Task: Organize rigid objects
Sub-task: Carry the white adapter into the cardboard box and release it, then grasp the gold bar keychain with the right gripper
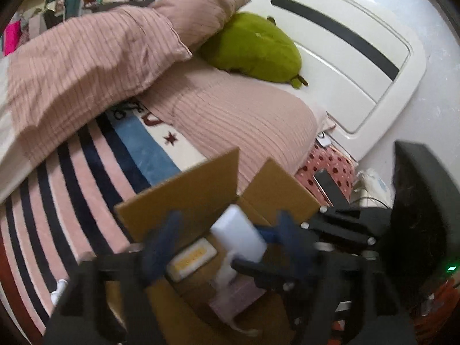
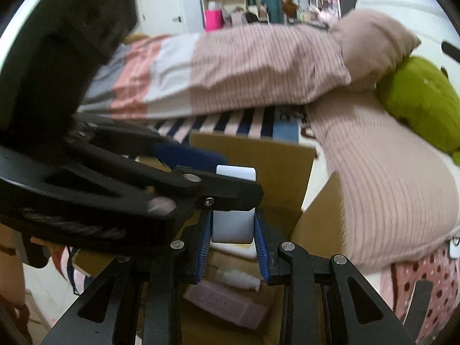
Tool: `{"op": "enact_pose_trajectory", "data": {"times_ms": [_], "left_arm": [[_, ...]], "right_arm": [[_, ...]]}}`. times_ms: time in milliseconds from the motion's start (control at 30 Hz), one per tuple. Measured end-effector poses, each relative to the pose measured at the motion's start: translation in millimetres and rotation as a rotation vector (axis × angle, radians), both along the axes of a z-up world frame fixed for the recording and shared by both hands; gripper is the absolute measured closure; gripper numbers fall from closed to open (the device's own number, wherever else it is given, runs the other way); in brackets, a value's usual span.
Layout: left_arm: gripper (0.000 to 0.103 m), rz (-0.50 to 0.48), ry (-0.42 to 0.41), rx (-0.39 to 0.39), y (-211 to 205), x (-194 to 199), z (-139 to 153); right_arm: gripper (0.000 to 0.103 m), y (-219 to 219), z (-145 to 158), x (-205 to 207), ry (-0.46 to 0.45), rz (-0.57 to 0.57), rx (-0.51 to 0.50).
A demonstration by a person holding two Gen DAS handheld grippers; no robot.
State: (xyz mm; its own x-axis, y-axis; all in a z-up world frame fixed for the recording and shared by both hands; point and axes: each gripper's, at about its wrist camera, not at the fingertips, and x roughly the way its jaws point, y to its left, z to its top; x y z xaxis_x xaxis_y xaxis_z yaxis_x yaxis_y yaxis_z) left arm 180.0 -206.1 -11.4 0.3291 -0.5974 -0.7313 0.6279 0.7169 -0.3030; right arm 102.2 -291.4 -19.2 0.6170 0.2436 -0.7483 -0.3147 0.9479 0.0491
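An open cardboard box (image 1: 184, 189) (image 2: 276, 166) stands on the bed. My right gripper (image 2: 233, 227) is shut on a white rectangular block (image 2: 233, 224) and holds it above the box; the block also shows in the left wrist view (image 1: 240, 237). My left gripper (image 1: 227, 244) hovers over the box, blurred, its blue fingers spread wide on either side of the block without touching it. It crosses the right wrist view as a black arm (image 2: 184, 184). Inside the box lie a white and yellow packet (image 1: 191, 257), a white bottle (image 2: 238, 279) and a mauve block (image 2: 227, 304).
Striped pink pillows (image 1: 95, 57) and a pink bolster (image 2: 382, 172) lie behind and beside the box. A green plush (image 1: 253, 49) leans on the white headboard (image 1: 359, 66). A striped blanket (image 1: 72, 178) covers the bed. Cluttered shelves (image 2: 227, 3) stand far back.
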Motion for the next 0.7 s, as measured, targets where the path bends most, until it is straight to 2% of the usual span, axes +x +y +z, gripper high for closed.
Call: {"op": "enact_pose_trajectory", "data": {"times_ms": [100, 167, 300, 500, 700], "left_arm": [[0.026, 0.018, -0.024, 0.003, 12, -5, 9], [0.026, 0.035, -0.039, 0.007, 22, -8, 14], [0.026, 0.104, -0.084, -0.002, 58, -21, 29], [0.026, 0.236, -0.143, -0.001, 132, -50, 43], [0.025, 0.394, -0.179, 0.045, 213, -81, 26]], "right_arm": [[0.072, 1, -4, -1, 0.024, -0.002, -0.007], [0.063, 3, -2, -4, 0.019, 0.004, -0.013], [0.062, 19, 9, -14, -0.015, 0.029, -0.032], [0.062, 71, 25, -32, -0.077, 0.168, 0.009], [0.062, 150, 18, -55, -0.089, 0.37, 0.014]]}}
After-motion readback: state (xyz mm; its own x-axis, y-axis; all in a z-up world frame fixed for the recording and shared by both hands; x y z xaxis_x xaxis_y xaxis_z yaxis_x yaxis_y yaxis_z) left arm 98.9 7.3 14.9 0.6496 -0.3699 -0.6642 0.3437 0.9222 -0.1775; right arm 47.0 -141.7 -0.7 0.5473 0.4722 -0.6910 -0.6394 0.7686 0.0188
